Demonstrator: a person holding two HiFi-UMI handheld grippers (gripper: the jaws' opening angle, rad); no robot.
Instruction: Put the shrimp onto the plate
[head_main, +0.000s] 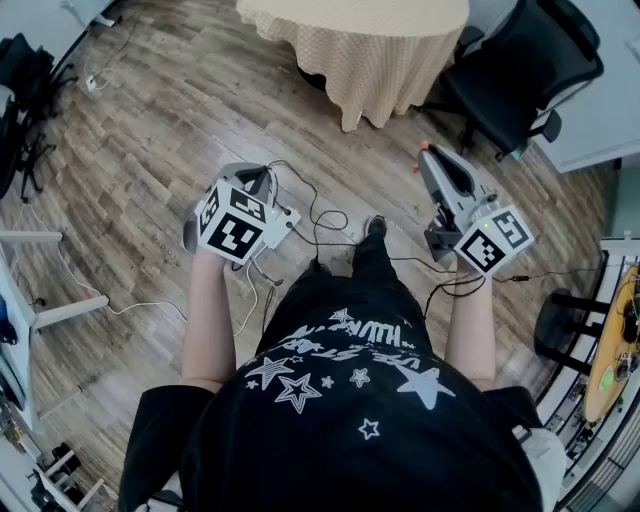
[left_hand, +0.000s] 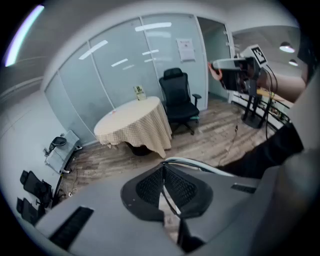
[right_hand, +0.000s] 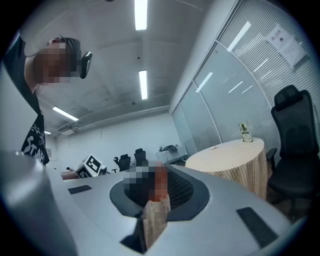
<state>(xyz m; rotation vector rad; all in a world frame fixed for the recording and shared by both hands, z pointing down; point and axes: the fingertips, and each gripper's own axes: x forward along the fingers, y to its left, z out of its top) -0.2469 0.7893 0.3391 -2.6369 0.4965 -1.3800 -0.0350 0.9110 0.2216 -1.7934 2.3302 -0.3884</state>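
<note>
The left gripper (left_hand: 163, 169) and right gripper (right_hand: 159, 172) hang over the floor (head_main: 150, 130), well apart from the bench (head_main: 350, 40). Both pairs of fingers are pressed together, empty.

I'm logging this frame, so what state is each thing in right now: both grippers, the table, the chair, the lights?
Left gripper: shut, empty.
Right gripper: shut, empty.
Table: covered by a checked cloth.
Office chair: empty, beside the table.
Ceiling lights: on.
</note>
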